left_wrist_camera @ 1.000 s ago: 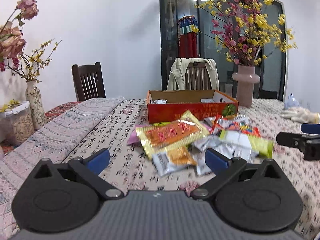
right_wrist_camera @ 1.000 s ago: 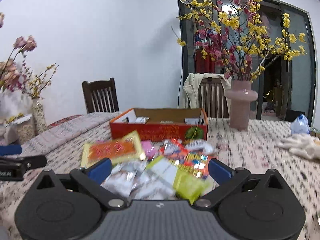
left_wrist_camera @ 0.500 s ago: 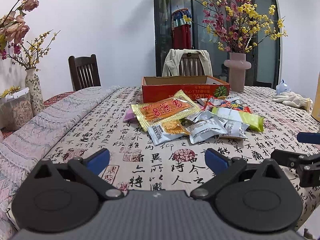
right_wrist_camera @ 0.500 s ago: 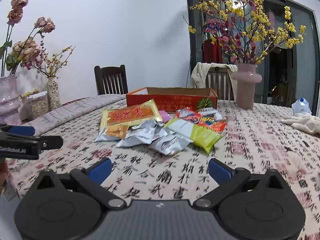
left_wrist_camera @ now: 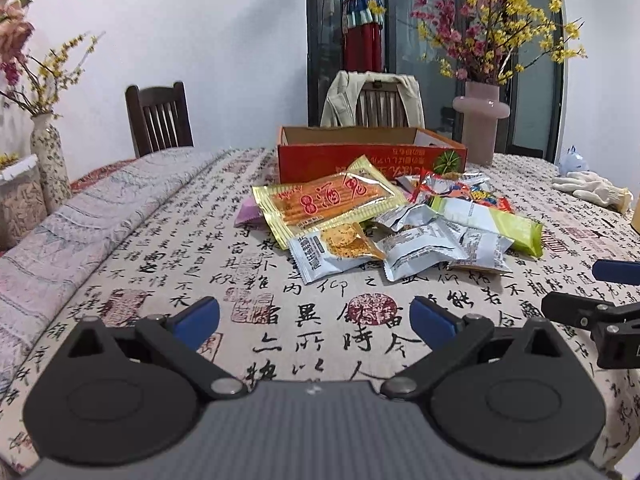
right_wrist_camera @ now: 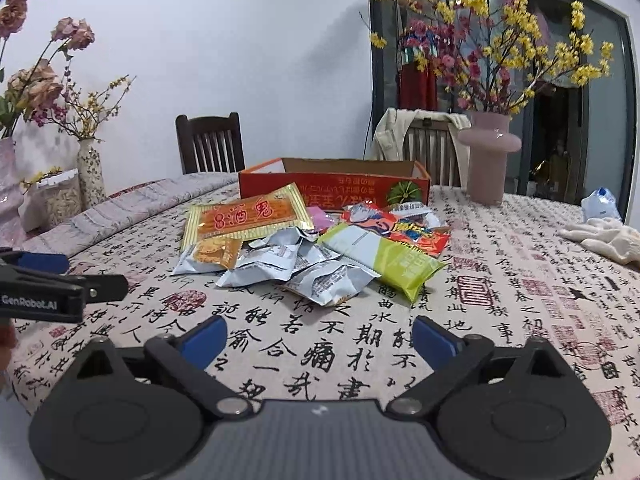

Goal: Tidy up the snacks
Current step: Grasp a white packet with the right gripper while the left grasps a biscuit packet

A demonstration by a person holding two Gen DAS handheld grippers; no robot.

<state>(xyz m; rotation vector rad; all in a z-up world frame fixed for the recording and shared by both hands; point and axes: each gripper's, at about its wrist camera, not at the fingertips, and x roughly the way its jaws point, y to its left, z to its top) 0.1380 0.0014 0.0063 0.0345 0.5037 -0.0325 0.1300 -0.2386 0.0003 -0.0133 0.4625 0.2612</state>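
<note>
Both tongs, left tongs [left_wrist_camera: 314, 318] and right tongs [right_wrist_camera: 320, 338], are held apart and empty; the right have just been narrowed slightly. Foil snack packets [right_wrist_camera: 304, 252] are left heaped mid-desk before the red cardboard box [right_wrist_camera: 344, 190]; sorting is unstarted.

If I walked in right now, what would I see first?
Probably the messy pile of snack packets in the middle of the table, with the big gold and orange packet lying at its left. Right behind the pile stands an open red box, and behind that, to the right, a pink vase full of yellow and pink blossoms.
</note>
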